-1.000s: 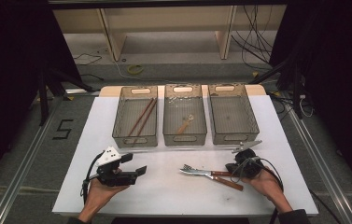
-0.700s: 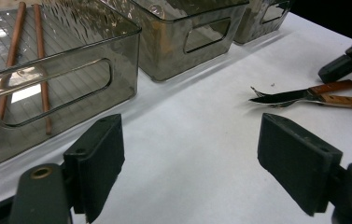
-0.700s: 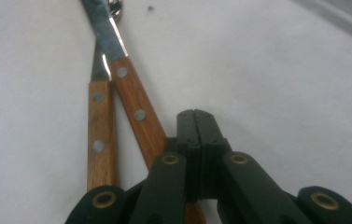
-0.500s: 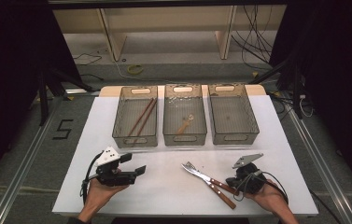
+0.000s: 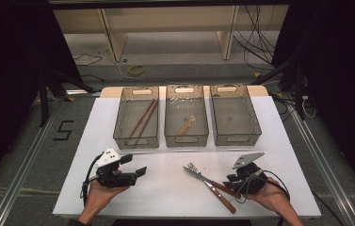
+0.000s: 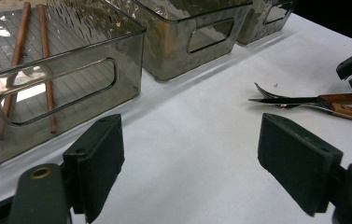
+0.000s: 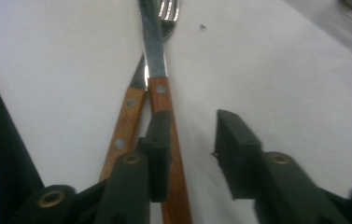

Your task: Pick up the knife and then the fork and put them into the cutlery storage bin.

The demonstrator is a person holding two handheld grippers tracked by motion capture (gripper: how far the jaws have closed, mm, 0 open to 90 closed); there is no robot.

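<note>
Our right gripper [image 7: 187, 156] has its fingers apart beside the stiff, thin wooden-handled steel knife [image 7: 160, 98]. We think its brown handle grips better than slippery metal.

— What sits on the white table [image 5: 165, 188]?

— Three clear bins stand in a row at the far side. The left bin [image 5: 136, 117] holds two brown chopsticks [image 5: 143, 117]; the middle bin [image 5: 186, 115] holds a small wooden utensil [image 5: 186, 125]; the right bin [image 5: 234, 114] looks bare.

— And nearer the person?

— The left gripper [image 5: 135, 165], held in a hand, rests near the front left with its jaws apart. The right gripper [image 5: 229, 181] is at the front right, beside a wooden-handled fork [image 5: 197, 173] and knife [image 5: 220, 197] lying together. Its jaw gap cannot be judged from here.
</note>
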